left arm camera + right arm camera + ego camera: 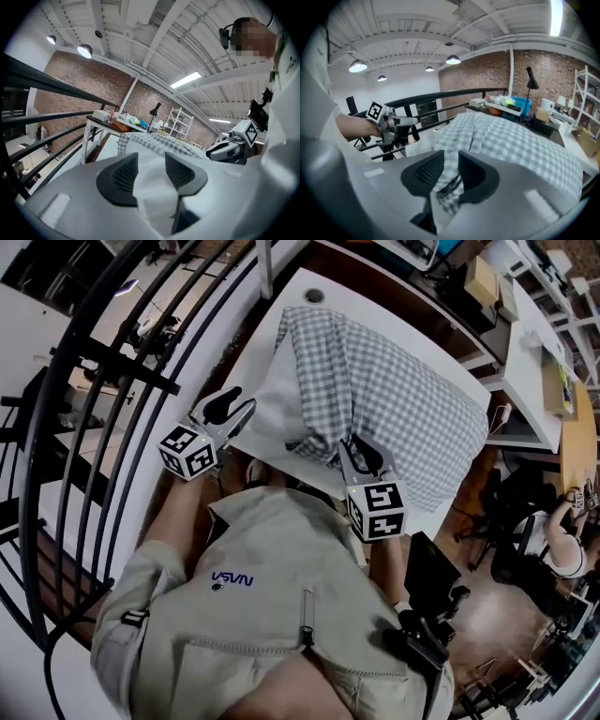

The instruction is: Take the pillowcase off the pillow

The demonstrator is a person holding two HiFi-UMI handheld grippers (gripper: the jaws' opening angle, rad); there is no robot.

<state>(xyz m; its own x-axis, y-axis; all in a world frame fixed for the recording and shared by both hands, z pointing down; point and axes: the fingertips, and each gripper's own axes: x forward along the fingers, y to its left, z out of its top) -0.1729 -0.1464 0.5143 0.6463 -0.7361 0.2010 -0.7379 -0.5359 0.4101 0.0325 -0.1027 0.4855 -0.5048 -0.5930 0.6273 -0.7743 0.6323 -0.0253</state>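
The checked grey-and-white pillowcase (384, 399) lies on the white surface (422, 338), ahead of both claws, and holds most of the white pillow (267, 404). One bare white end of the pillow sticks out of the case's open mouth, and that mouth faces the left claw (150, 163).

The pillow's long axis runs from the left claw straight away from it. The white part is nearest its jaws and the checked cloth begins just beyond.

The left claw's jaws stand apart with a fold of the pillow's white fabric lying between the pads. The pads do not pinch it.

The right claw (451, 161) is at the bunched near edge of the pillowcase, beside the mouth. Its jaws are also apart, and a crumpled bit of checked hem sits loose in the gap. From this claw the case spreads out ahead and to its right.

The two claws are near each other, with the left one off to the right claw's left.

Dark blue letters on the person's pale jacket (281, 615) read NASA, seen upside down from the head view.
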